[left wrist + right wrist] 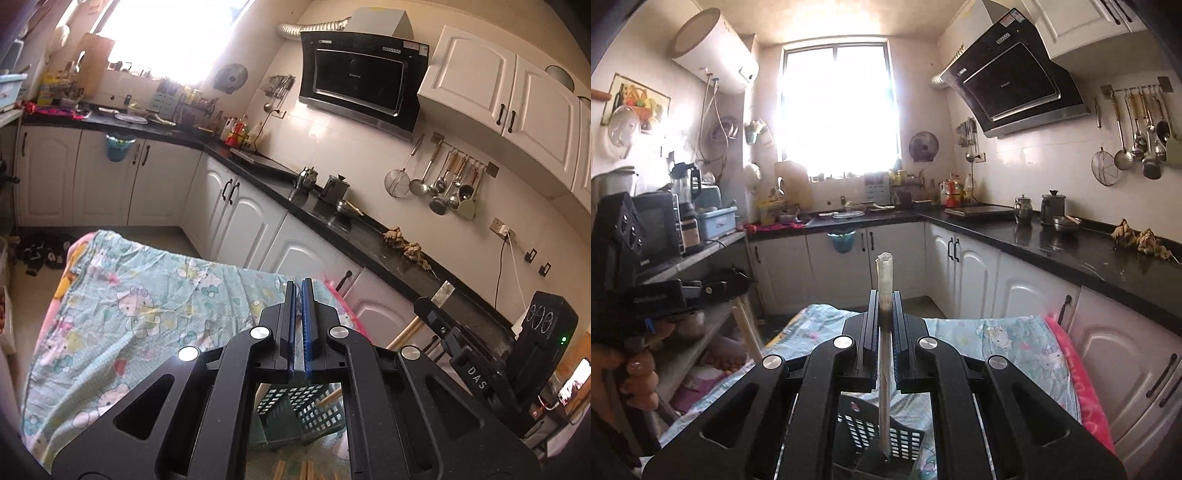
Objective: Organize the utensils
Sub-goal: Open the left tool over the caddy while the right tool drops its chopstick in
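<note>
My left gripper (299, 284) is shut with nothing between its blue pads, held level above a table under a cartoon-print cloth (129, 314). Below its frame stands a dark green perforated basket (295, 410), and several wooden chopsticks (295, 469) lie on the cloth at the bottom edge. My right gripper (885, 295) is shut on a pale stick utensil (884, 280) with a wrapped top. The stick stands upright, its lower end reaching down into the basket (879, 439). In the left wrist view the right gripper (430, 308) and its stick (406, 332) appear at the right.
A black counter (332, 221) over white cabinets runs along the far and right walls. Ladles and a strainer hang on a wall rail (443, 184). A shelf with a microwave (657, 229) stands at the left. A hand (635, 369) holds the left gripper (701, 290).
</note>
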A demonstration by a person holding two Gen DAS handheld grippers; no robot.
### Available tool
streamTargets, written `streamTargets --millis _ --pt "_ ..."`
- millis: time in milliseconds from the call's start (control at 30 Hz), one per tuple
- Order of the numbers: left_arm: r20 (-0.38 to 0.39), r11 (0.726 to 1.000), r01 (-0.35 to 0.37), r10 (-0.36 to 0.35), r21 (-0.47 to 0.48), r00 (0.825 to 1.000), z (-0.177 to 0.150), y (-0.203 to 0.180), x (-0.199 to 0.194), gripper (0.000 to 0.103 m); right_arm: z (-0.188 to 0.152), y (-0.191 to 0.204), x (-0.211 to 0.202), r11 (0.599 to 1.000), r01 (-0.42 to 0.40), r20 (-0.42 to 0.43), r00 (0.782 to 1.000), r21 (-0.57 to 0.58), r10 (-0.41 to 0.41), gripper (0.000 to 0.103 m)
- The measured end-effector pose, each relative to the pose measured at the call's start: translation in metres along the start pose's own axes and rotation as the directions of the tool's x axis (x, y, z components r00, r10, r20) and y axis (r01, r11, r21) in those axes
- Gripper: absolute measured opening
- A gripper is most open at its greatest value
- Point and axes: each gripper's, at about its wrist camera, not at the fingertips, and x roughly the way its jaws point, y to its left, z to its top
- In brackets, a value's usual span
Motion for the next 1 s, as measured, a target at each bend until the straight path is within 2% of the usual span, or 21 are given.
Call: streamTargets --millis 333,400,433,467,500,600,667,700,867,1000 --pt "-0.05 0.999 -0.032 0.032 -0.004 0.998 -0.025 0.011 0.017 0.001 -0.033 -0.002 0.023 0.999 0.019 -0.081 0.997 0.032 -0.017 0.007" --pt "-0.058 0.999 -0.047 0.048 0.008 0.997 -0.029 0.012 0.018 0.005 -0.037 -0.003 0.025 0.999 0.025 -0.096 0.995 0.039 -0.021 0.011" --pt "-0.057 0.998 -0.056 0.057 0.017 0.997 -0.03 0.011 0.017 0.016 -0.04 -0.003 0.025 0.999 0.025 -0.102 0.995 0.046 -0.02 0.014" --pt "-0.055 0.997 -0.065 0.067 0.029 0.996 -0.032 0.01 0.015 0.027 -0.041 -0.003 0.025 0.998 0.03 -0.104 0.994 0.05 -0.025 0.022" --pt "-0.056 0.996 -0.076 0.078 0.037 0.995 -0.034 0.01 0.014 0.03 -0.043 -0.004 0.024 0.998 0.037 -0.104 0.994 0.057 -0.031 0.03" --pt "-0.048 0.995 -0.091 0.094 0.05 0.994 -0.037 0.009 0.007 0.039 -0.044 -0.007 0.02 0.997 0.037 -0.105 0.994 0.072 -0.029 0.035" --pt "-0.038 0.992 -0.11 0.113 0.062 0.993 -0.039 0.008 0.001 0.054 -0.045 -0.009 0.016 0.996 0.042 -0.108 0.994 0.08 -0.033 0.044" --pt "-0.036 0.991 -0.115 0.117 0.064 0.992 -0.04 0.007 -0.002 0.058 -0.045 -0.01 0.014 0.995 0.045 -0.107 0.994 0.084 -0.036 0.048" --pt "-0.006 0.985 -0.148 0.149 0.087 0.989 -0.044 0.005 -0.018 0.082 -0.045 -0.011 0.001 0.995 0.042 -0.109 0.994 0.089 -0.032 0.055" --pt "0.01 0.979 -0.178 0.178 0.1 0.984 -0.047 0.006 -0.027 0.092 -0.045 -0.009 -0.01 0.996 0.037 -0.109 0.994 0.087 -0.028 0.059"
